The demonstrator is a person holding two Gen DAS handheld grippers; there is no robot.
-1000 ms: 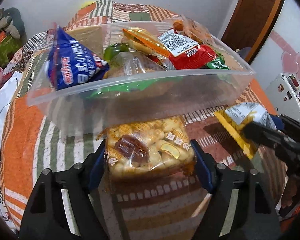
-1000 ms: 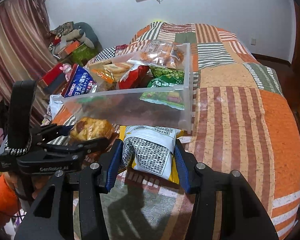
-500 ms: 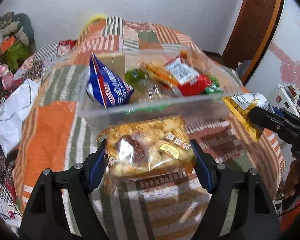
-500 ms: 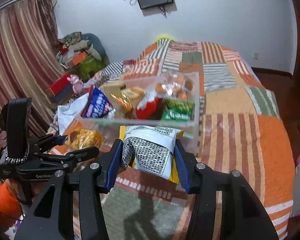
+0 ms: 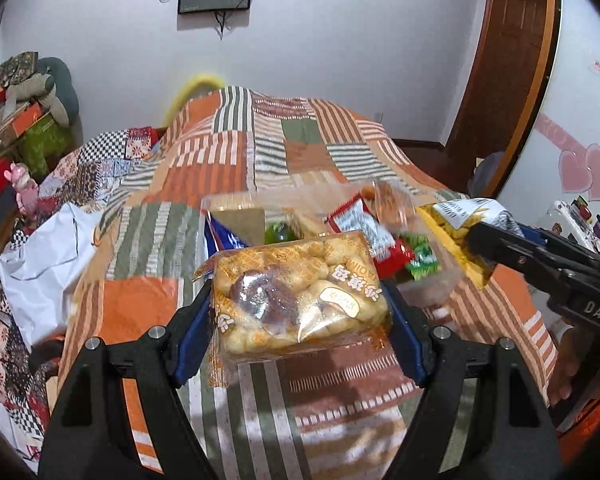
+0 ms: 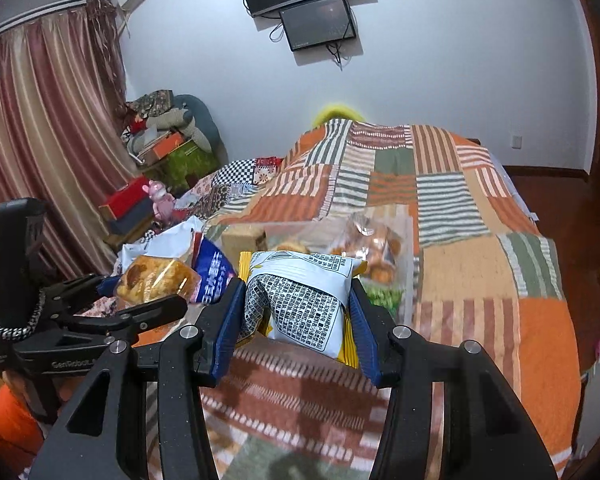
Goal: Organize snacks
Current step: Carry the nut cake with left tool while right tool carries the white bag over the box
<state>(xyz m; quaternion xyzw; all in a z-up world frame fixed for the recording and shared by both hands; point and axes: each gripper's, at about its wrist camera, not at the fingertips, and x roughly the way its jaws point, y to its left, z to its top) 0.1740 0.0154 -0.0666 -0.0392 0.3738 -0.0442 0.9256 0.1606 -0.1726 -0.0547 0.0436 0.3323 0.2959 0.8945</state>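
Bed (image 6: pixel 480 240) fills the middle of both views, covered in a patchwork quilt of orange, green and striped blocks. Striped curtain (image 6: pixel 40 140) at far left; two dark screens (image 6: pixel 320 20) mounted on the white wall.

Clear plastic bin (image 6: pixel 410 280) sits on the quilt, motion-blurred, holding mixed snacks: a blue packet (image 6: pixel 210 268), a red packet (image 5: pixel 364 232), a clear bag of orange-brown pieces (image 6: pixel 374 244), green wrappers (image 5: pixel 420 260).

White plastic bag (image 5: pixel 40 264) lies crumpled on the bed's left side, beside the bin.

Left gripper (image 5: pixel 300 308): fingers clamped on a clear pack of golden puffed cake (image 5: pixel 296 292), held above the quilt on the near side of the bin. Same pack seen side-on in the right view (image 6: pixel 156 278).

Right gripper (image 6: pixel 296 316): fingers clamped on a yellow-and-white snack bag (image 6: pixel 304 300), printed back panel facing the camera, held above the quilt just short of the bin. In the left view this bag (image 5: pixel 460 224) shows at the right, beside the bin's right end.
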